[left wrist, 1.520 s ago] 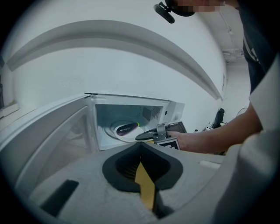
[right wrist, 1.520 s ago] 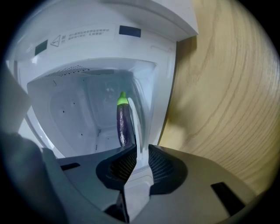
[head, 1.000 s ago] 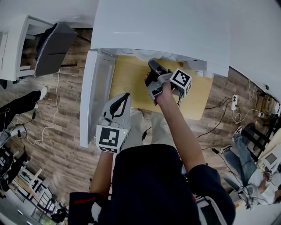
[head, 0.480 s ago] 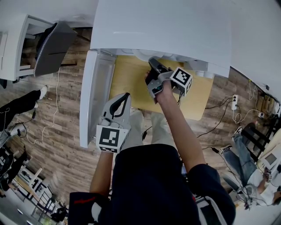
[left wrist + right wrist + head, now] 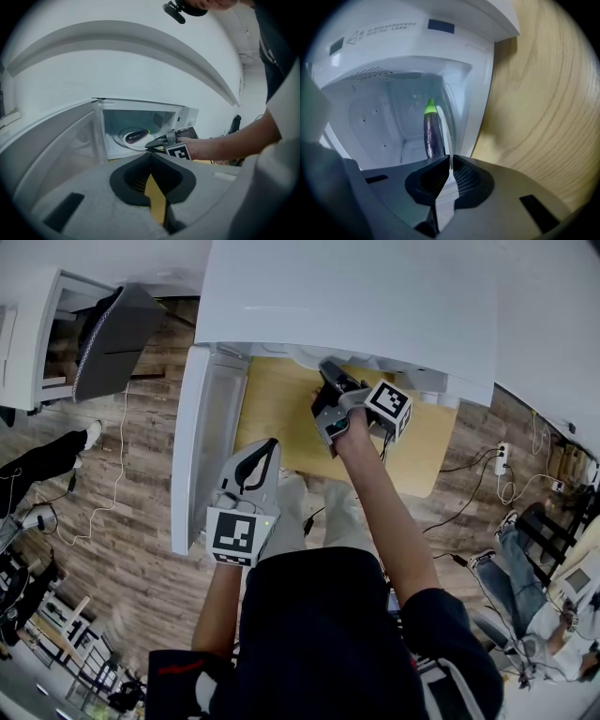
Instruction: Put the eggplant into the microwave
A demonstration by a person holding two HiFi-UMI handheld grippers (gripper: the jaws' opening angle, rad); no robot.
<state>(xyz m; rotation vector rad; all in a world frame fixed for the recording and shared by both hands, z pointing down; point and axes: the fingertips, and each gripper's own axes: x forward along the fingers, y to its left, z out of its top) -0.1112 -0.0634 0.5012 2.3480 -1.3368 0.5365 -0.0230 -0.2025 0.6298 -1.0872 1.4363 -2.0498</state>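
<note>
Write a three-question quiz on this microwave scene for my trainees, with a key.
1. True or false: the eggplant lies on the plate inside the microwave.
2. What do the fingers of the right gripper pinch? A the eggplant; B the plate's rim; C nothing.
3. In one word: is the left gripper open or shut?
Key: 1 true; 2 B; 3 shut, with nothing between its fingers.
</note>
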